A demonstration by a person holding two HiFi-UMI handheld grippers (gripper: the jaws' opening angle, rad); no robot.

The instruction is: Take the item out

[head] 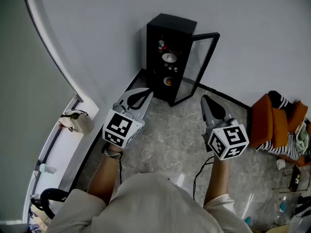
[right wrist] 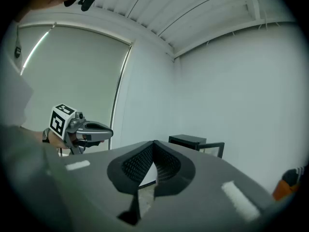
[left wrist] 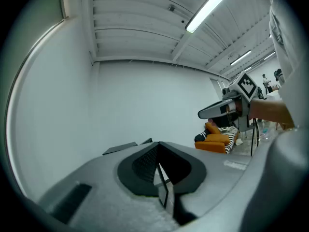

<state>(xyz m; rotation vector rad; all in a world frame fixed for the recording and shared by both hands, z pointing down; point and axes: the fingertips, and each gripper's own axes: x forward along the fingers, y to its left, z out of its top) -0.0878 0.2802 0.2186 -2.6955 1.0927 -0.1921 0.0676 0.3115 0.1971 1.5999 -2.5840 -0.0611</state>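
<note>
Black cabinet (head: 154, 47) on the floor (head: 170, 140) is found dead ahead, glass door (head: 204, 64) swung open rightward and the small items (head: 168, 57) shelved inside, with the left gripper (head: 144, 96) reckoned nearer the opening than the right gripper (head: 208, 102), both being held level, clenched shut and empty.

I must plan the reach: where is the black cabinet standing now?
In the head view, the black cabinet stands at top centre against the white wall, its glass door open, well left of the orange seat.
</note>
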